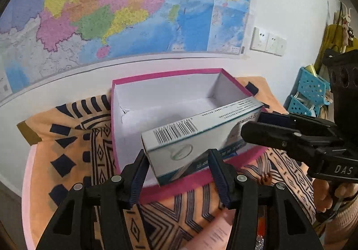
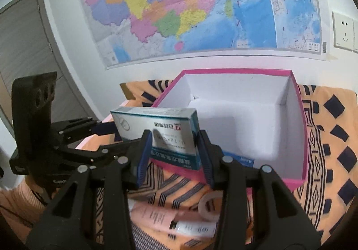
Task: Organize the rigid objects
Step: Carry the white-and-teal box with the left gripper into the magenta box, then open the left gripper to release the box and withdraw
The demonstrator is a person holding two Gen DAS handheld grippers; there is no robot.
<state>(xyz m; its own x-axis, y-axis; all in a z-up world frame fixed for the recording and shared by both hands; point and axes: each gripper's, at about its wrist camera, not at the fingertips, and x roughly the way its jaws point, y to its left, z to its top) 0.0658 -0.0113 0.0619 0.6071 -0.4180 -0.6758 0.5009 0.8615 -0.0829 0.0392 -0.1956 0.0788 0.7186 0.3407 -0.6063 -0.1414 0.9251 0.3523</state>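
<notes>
Right gripper (image 2: 175, 156) reaches level over the pink box's (image 2: 299, 102) near rim, jaws clamped on the tilted medicine carton (image 2: 156, 129). Left gripper (image 1: 179, 174) points at the carton's end, jaws spread wide, gripping nothing.

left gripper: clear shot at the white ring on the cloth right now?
Probably not directly. The left gripper is open and empty beside the medicine box, but the white ring lies on the cloth under the right gripper, which holds that medicine box over the pink box.
</notes>
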